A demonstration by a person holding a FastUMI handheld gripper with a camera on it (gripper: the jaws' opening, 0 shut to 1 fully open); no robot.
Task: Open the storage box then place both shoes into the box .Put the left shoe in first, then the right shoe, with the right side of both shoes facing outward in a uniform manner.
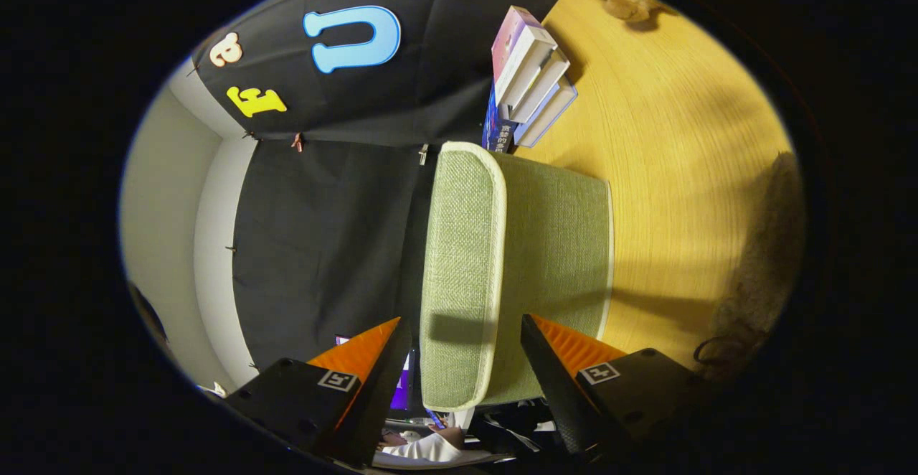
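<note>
Green woven fabric with a pale piped edge, that's what the storage box (502,260) is made of, and it's sitting on the yellow wood worktop (681,173) right ahead of our claw (466,360). The view is rolled sideways, so the worktop runs up one side and the booth wall up the other.

The claw is spread wide, with the near end of the lid (462,274) sitting between the two fingers. Neither finger looks to be pressing on it, so we're holding nothing yet (as far as we can tell from this angle).

Handling-wise, we'd guess this box is light and a bit floppy, cloth over thin board, so it'll probably slide on the smooth wood if we shove it. The fabric should give decent grip though. The best place to pinch looks like that lid rim with the piping, since it's a thin stiff lip the fingers can close across.

Beyond the box there's a stack of books (531,77). Something dark and fuzzy (760,260) lies off to the side on the worktop, maybe one of the shoes, but it's too dim to call.
</note>
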